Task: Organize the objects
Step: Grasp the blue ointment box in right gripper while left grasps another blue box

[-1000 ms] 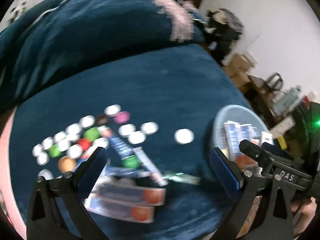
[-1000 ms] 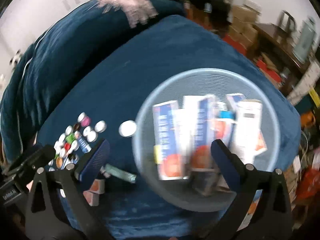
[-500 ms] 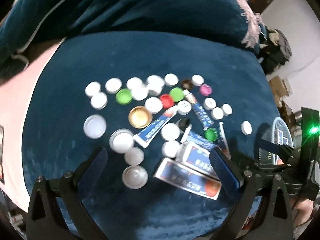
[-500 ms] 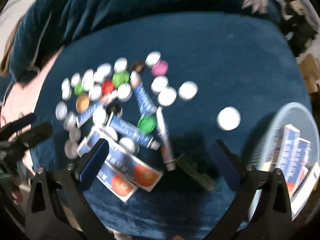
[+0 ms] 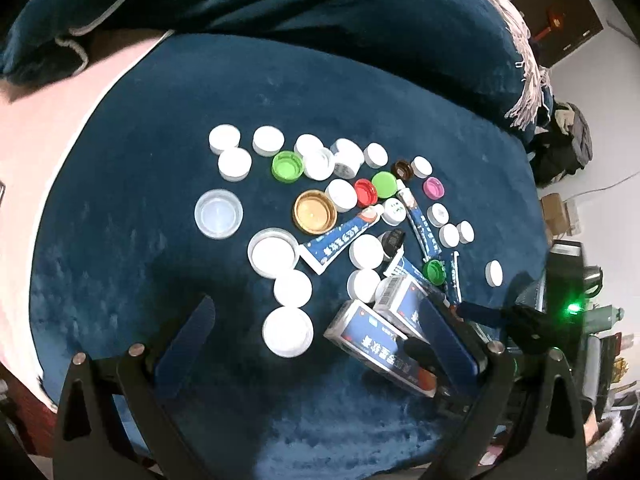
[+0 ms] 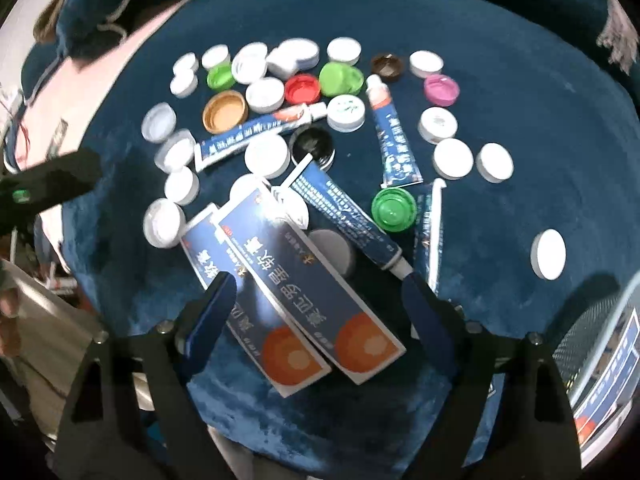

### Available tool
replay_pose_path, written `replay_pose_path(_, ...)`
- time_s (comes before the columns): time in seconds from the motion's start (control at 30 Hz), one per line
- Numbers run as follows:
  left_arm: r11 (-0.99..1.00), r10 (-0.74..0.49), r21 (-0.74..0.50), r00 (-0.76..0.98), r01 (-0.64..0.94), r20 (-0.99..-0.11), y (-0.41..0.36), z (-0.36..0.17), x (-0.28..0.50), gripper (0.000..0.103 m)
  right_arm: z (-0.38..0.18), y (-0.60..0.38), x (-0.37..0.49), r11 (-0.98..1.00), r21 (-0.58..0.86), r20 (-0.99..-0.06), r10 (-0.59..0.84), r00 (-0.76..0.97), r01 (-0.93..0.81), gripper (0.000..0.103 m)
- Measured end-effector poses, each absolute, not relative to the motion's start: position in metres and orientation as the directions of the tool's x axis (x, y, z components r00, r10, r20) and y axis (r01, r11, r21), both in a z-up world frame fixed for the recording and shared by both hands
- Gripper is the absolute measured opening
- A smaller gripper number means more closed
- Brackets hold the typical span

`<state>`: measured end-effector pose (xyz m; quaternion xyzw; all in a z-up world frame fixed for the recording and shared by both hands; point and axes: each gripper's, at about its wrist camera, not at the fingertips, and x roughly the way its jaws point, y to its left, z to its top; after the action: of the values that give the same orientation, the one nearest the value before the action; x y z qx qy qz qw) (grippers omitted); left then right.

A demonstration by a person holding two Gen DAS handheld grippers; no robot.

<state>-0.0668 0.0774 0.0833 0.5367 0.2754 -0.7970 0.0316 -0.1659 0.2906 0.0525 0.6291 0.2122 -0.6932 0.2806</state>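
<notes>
Two blue ointment boxes (image 6: 304,292) with orange dots lie side by side on a dark blue cloth; they also show in the left wrist view (image 5: 380,336). My right gripper (image 6: 320,308) is open and hovers right over them, one finger on each side. My left gripper (image 5: 316,336) is open and empty above white caps (image 5: 287,331). Blue tubes (image 6: 394,140) and several coloured and white caps (image 6: 224,112) are scattered beyond. A mesh basket (image 6: 600,320) holding more boxes sits at the right edge.
The blue cloth covers a round surface, with pink cloth (image 5: 48,140) at its left edge. A lone white cap (image 6: 548,254) lies near the basket. A rumpled blue blanket (image 5: 320,12) rises behind. Room clutter (image 5: 560,152) stands at the right.
Both grippers swung left from the basket to the pile of caps and tubes. The right gripper came down over the two boxes. Both stayed open.
</notes>
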Motion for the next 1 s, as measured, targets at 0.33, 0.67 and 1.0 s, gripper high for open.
replay_pose_path(0.33, -0.783, 0.306, -0.461, -0.386, 0.418, -0.870, 0.096, 0.056, -0.061, 0.102, 0.067, 0.295, -0.177, -0.776, 0.096, -0.972, -0.209, -0.109, 0.623, 0.042)
replay_pose_path(0.67, -0.782, 0.345, -0.443, -0.288, 0.438, -0.893, 0.175, 0.018, -0.080, 0.101, 0.080, 0.319, -0.188, -0.865, 0.133, -0.948, -0.254, -0.194, 0.484, 0.042)
replay_pose_path(1.0, -0.880, 0.310, -0.373, -0.241, 0.293, -0.920, 0.188, 0.016, -0.080, 0.056, 0.087, 0.334, -0.183, -0.848, 0.131, -0.942, -0.268, -0.201, 0.514, 0.042)
